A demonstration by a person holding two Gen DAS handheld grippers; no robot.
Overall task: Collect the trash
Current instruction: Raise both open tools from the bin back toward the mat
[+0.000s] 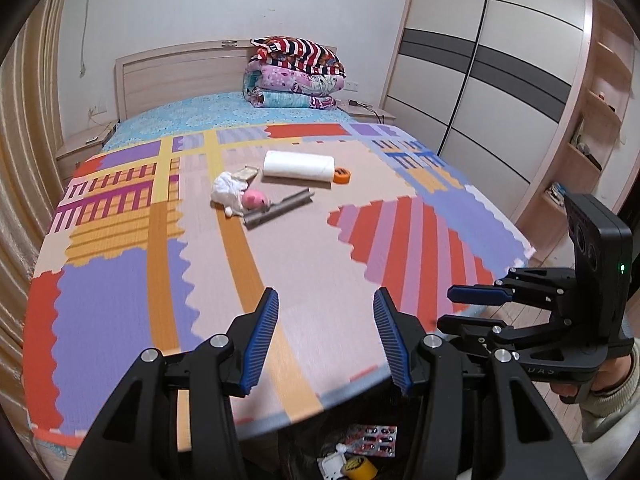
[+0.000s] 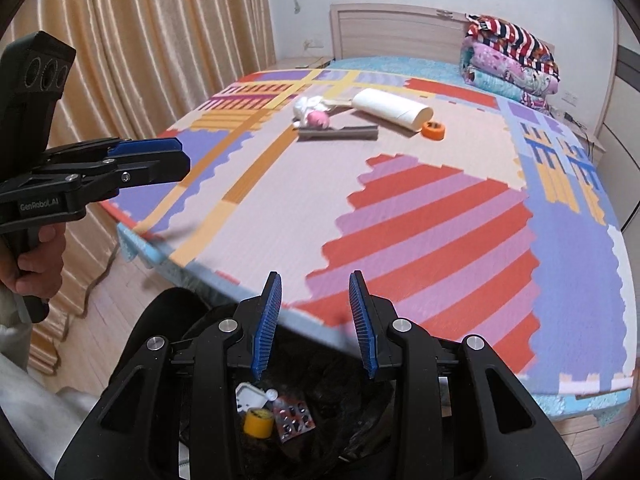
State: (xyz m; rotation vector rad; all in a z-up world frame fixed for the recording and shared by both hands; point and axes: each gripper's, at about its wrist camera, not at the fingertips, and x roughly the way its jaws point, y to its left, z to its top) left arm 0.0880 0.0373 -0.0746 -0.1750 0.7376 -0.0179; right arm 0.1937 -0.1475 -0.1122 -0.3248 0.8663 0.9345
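Trash lies mid-bed on a patterned mat: a white paper roll [image 1: 298,165] [image 2: 391,110], an orange tape ring [image 1: 342,175] [image 2: 434,131], a grey cardboard tube [image 1: 278,208] [image 2: 339,132], a pink ball [image 1: 254,199] [image 2: 318,120] and a crumpled white tissue [image 1: 229,188] [image 2: 308,105]. A black trash bag [image 2: 332,412] below the bed's near edge holds a yellow tape roll [image 2: 259,421] [image 1: 360,468], a blister pack [image 2: 293,418] [image 1: 374,440] and a white piece [image 2: 250,396]. My left gripper [image 1: 326,300] [image 2: 182,156] is open and empty. My right gripper [image 2: 316,280] [image 1: 450,306] is open and empty above the bag.
Folded quilts [image 1: 294,74] are stacked at the headboard. A wardrobe [image 1: 488,80] stands to the right and shelves [image 1: 592,120] beyond it. Curtains [image 2: 140,40] hang on the left. The bed's near edge [image 1: 280,416] lies just past the bag.
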